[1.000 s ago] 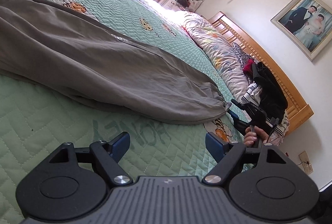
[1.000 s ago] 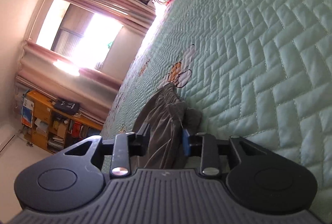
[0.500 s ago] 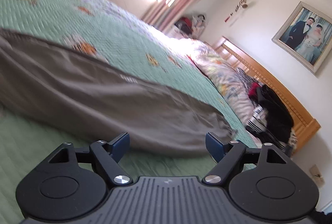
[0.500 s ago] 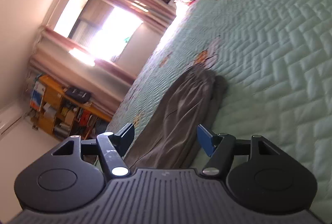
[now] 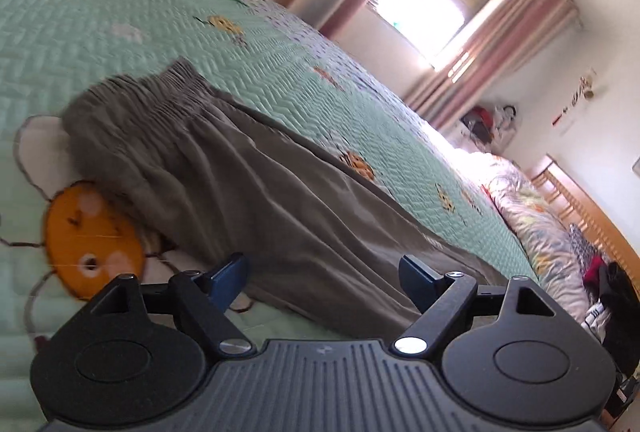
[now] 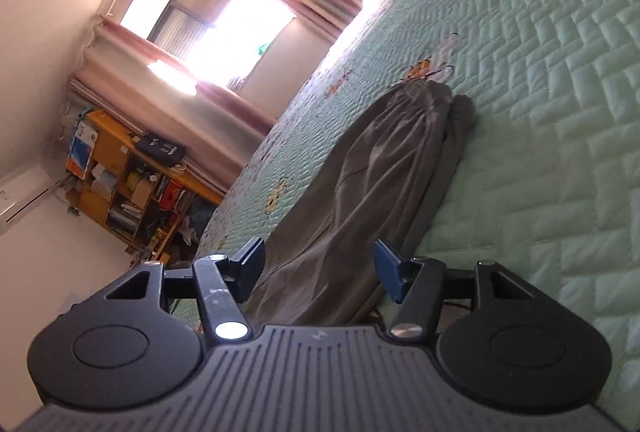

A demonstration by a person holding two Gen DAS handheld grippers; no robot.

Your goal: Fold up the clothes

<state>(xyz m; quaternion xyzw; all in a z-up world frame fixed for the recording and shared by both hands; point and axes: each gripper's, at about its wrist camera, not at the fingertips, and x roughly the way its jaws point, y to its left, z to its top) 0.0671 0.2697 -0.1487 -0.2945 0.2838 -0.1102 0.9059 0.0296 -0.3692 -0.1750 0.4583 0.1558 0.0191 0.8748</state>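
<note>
Across the middle of the green quilted bed point(image 5: 100, 12), grey trousers point(image 5: 248, 184) lie lengthwise, folded leg on leg, waistband far. Left gripper point(image 5: 322, 274) hovers wide and empty; right gripper point(image 6: 318, 264), jaws closing, grips nothing, probably lining up a fold.

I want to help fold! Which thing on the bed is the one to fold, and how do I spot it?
Look at the big bed with the green quilt covered in little bees. Lying long and flat across it are the grey trousers. They are the only plain grey thing there, with a bunched, stretchy waistband at one end.
</note>
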